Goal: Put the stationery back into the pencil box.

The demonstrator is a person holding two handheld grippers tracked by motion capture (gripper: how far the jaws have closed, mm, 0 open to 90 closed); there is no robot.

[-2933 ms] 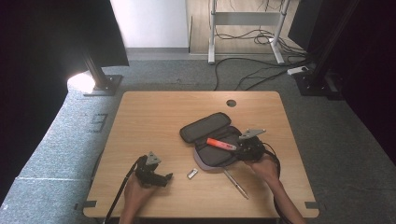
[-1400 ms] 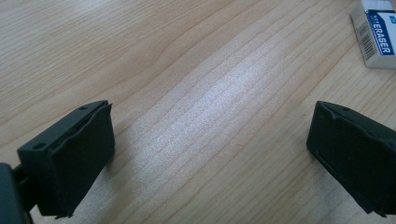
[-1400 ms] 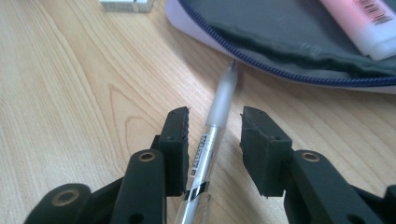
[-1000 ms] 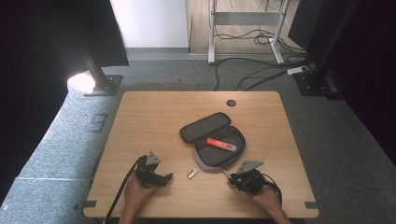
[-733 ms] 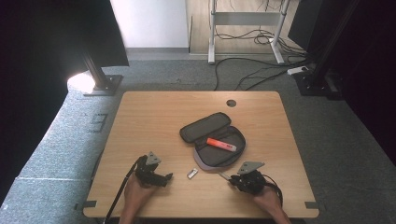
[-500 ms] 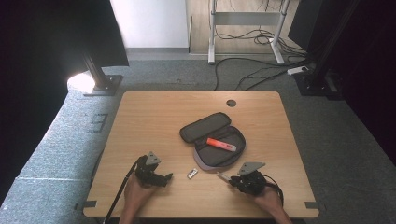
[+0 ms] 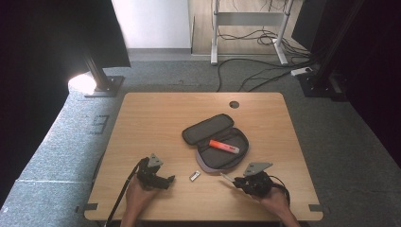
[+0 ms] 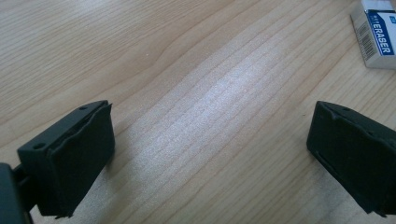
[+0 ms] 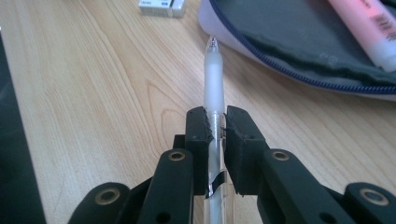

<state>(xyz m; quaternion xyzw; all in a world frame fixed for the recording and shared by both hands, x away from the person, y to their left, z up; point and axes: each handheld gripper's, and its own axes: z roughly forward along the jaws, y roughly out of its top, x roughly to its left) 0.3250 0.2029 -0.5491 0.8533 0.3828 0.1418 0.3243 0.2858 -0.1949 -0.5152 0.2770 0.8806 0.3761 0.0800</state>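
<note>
Frosted translucent plastic pen (image 9: 214, 84), clamped between the two black pads of my right gripper (image 9: 215, 122): the jaws are closed on its barrel, and its tip points ahead of them, low over the light wooden table (image 9: 93, 84). In the high view this same gripper (image 7: 242, 182) sits near the table's front edge, with the pen (image 7: 228, 178) projecting from it towards the middle of the table.

Just ahead and to the right of my right jaws lies the open dark grey fabric pencil case with a blue zip (image 9: 299, 42); inside it rests an orange-pink highlighter (image 9: 369, 28), so I judge one item to be already packed. Further ahead, slightly left of the pen's tip, lies a small white rectangular eraser in a printed sleeve (image 9: 161, 6), on the bare wood outside the case.

My left gripper (image 8: 205, 154) is open and holds nothing; its jaws stand wide apart over bare wood, with the eraser (image 8: 377, 32) ahead and to their right.

Progress, as I judge it: highlighter in, pen picked up but not yet over the case, eraser untouched. Remaining: carry the pen into the case, then the eraser, then perhaps closing the zip.
</note>
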